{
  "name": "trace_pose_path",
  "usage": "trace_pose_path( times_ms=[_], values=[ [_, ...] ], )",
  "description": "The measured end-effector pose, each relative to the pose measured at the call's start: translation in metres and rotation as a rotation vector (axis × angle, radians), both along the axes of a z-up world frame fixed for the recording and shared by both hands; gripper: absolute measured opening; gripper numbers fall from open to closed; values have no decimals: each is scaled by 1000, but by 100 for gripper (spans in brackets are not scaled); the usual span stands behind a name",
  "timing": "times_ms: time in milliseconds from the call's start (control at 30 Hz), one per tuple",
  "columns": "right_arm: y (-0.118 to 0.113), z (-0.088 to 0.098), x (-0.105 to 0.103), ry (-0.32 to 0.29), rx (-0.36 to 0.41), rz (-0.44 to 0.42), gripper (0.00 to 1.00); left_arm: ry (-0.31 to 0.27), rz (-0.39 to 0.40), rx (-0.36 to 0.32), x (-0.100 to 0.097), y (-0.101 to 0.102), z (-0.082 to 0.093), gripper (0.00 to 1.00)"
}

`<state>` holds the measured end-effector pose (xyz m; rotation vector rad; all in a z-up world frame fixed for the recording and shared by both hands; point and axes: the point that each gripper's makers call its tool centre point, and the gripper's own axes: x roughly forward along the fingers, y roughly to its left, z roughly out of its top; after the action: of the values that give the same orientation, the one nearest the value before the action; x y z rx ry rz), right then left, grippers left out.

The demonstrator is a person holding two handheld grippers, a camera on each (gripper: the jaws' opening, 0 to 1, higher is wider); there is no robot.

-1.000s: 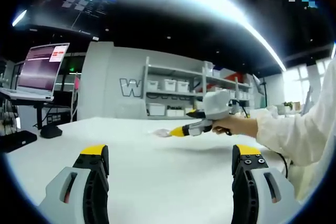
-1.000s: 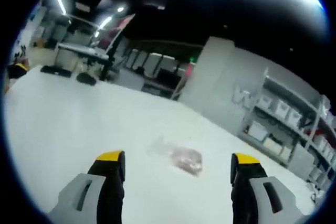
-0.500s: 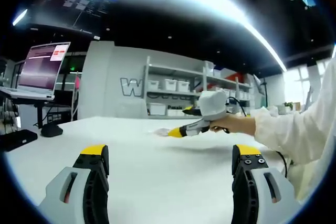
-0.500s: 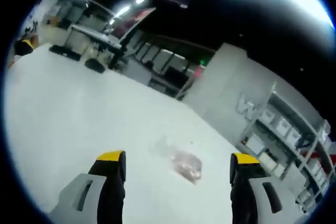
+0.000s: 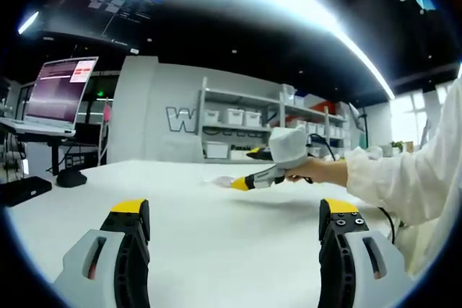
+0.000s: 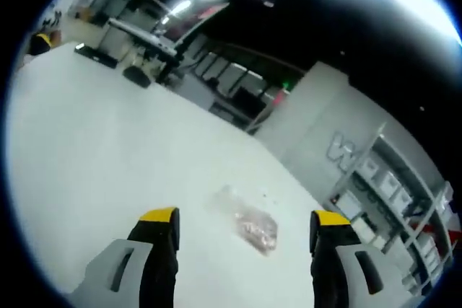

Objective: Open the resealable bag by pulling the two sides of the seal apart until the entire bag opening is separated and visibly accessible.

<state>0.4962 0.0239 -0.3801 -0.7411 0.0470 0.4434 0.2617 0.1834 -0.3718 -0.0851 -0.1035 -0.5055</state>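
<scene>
Big white table (image 5: pixel 216 214) under bright ceiling strip lights. In the left gripper view, going left to right: a laptop (image 5: pixel 58 95) on a stand, a grey wall with a "W" on it, then shelving (image 5: pixel 245 128) stacked with white bins. The left gripper (image 5: pixel 234 225) has its fingers spread wide with nothing between them. Further right, a hand in a white sleeve (image 5: pixel 411 178) holds the right gripper (image 5: pixel 242 182), tip right by the resealable bag (image 5: pixel 220 180), which barely shows there.

The right gripper view gives the better look: the clear bag (image 6: pixel 249 223) lies flat on the table, something pinkish inside, just ahead between the released fingers (image 6: pixel 160 223) and not touching them.
</scene>
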Motion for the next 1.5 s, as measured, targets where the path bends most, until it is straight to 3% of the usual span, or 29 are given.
trace_pose_path(
  times_ms=[933,1500],
  values=[
    [14,-5,17,-29,-128,22,70,4,6,-7,3,6,-2,96],
    [18,-9,22,32,63,2,62,3,3,-13,0,5,-1,96]
  ],
)
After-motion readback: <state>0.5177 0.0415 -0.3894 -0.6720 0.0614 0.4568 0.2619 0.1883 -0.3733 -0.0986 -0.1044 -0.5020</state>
